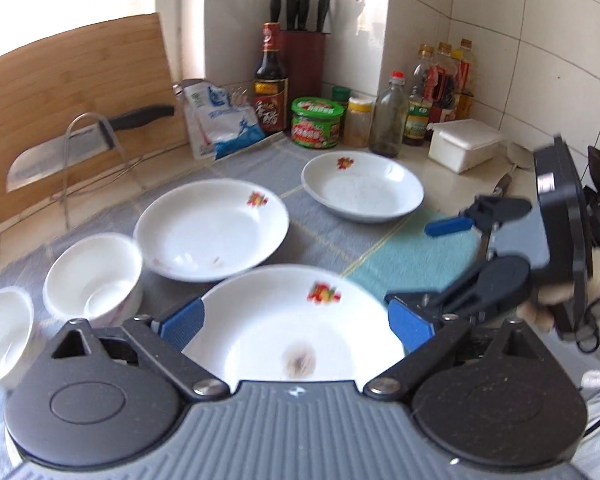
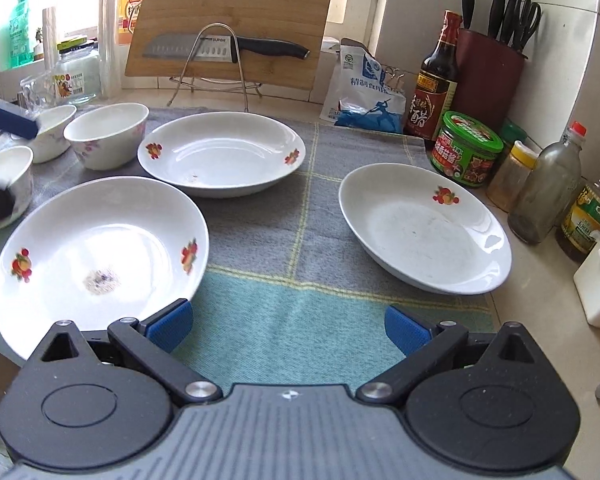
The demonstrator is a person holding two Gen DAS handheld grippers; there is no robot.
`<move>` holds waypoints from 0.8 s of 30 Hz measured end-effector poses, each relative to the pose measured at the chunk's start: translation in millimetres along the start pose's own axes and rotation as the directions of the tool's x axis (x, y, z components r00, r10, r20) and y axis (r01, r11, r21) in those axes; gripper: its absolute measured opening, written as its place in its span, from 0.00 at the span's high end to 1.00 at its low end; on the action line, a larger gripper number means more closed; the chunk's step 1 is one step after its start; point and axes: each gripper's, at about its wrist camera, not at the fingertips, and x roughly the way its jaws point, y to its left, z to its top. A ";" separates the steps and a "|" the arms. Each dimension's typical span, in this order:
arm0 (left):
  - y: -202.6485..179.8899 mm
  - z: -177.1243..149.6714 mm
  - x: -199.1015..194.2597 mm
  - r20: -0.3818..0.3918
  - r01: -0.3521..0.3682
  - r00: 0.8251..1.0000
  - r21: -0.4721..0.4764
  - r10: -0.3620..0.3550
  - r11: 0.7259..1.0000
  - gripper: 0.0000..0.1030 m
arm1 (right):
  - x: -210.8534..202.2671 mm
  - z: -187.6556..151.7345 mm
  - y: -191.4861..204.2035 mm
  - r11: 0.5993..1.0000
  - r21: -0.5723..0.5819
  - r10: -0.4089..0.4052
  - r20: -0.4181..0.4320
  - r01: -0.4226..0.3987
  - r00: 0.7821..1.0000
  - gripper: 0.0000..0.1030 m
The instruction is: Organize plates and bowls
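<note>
On the far left of the right wrist view, dark blurred parts of the left tool (image 2: 4,160) cut in from the edge and hide part of a small white bowl (image 2: 10,172). Behind it sit a half-covered white bowl (image 2: 56,128) and a white bowl with pink flowers (image 2: 108,134), just beside each other on the grey and teal checked cloth (image 2: 300,240) that covers the surface.

In the left wrist view, the left tool (image 1: 296,324) stands wide, its blue pads either side of the near rim of a white shallow plate with a fruit print and a brown smear (image 1: 292,320). Whether the pads touch the rim is hard to tell through the motion blur. The same plate lies at the near left of the right wrist view, its near edge cut off by the tool body.

Behind it rests a second white fruit-print plate (image 2: 222,152), near the flowered bowl but apart from it. At the back a pale wooden cutting board (image 2: 236,20) leans on the wall with a black-handled knife (image 2: 224,48) in a wire rack.

The right tool (image 2: 286,326) is wide with nothing between its pads, over bare teal cloth.

Well to the right lies a third white fruit-print plate (image 2: 424,228), near a green-lidded jar (image 2: 466,152) and a dark sauce bottle (image 2: 438,80). More bottles crowd the right edge, partly cropped.
</note>
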 end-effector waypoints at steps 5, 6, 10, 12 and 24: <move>5.4 -35.2 -13.2 -0.045 -0.026 0.999 -0.020 0.025 0.999 0.05 | -3.7 11.1 9.0 0.998 0.047 0.028 0.015 -0.029 0.999 0.00; 6.5 -43.0 -14.1 -0.054 -0.031 0.998 -0.021 0.030 0.999 0.05 | -4.1 13.0 10.4 0.998 0.059 0.035 0.016 -0.036 0.999 0.00; 12.3 -67.6 -10.6 -0.068 -0.051 0.996 -0.019 0.050 0.999 0.05 | -2.2 20.0 16.6 0.990 0.100 0.098 0.001 -0.097 0.995 0.00; 13.0 -79.0 -5.4 -0.072 -0.058 0.996 -0.012 0.057 0.998 0.05 | -2.3 21.1 22.7 0.988 0.099 0.119 0.001 -0.118 0.993 0.00; 2.1 -99.6 25.5 -0.043 -0.071 0.996 0.144 0.078 0.987 0.04 | -5.5 30.9 33.8 0.988 0.050 0.145 -0.030 -0.143 0.989 0.00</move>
